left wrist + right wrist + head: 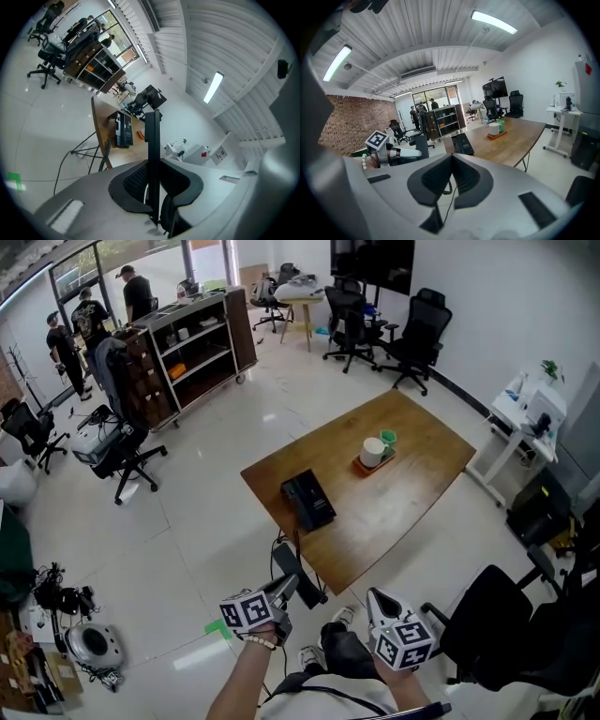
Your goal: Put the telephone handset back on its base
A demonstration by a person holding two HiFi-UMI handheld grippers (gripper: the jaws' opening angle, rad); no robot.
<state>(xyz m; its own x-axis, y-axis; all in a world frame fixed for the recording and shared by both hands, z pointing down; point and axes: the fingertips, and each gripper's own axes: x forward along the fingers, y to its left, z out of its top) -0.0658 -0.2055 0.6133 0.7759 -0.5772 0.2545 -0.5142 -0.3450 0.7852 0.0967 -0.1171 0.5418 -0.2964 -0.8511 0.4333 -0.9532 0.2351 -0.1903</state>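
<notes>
The black phone base (307, 500) lies on the wooden table (412, 474) near its front corner. My left gripper (286, 589) is shut on the black handset (305, 580), holding it below the table's front edge. A coiled cord (107, 152) hangs off the table edge by the base (123, 130). In the left gripper view the handset (152, 136) stands edge-on between the jaws of the left gripper (152, 166). My right gripper (372, 594) is shut and empty, to the right of the handset. In its own view the right gripper (452, 157) points at the base (464, 143).
An orange tray (361, 467) with a white mug and a green cup sits mid-table. A black office chair (497, 624) stands close at the lower right. A white desk (520, 418) is at the right, a shelving cart (192, 343) and people far left.
</notes>
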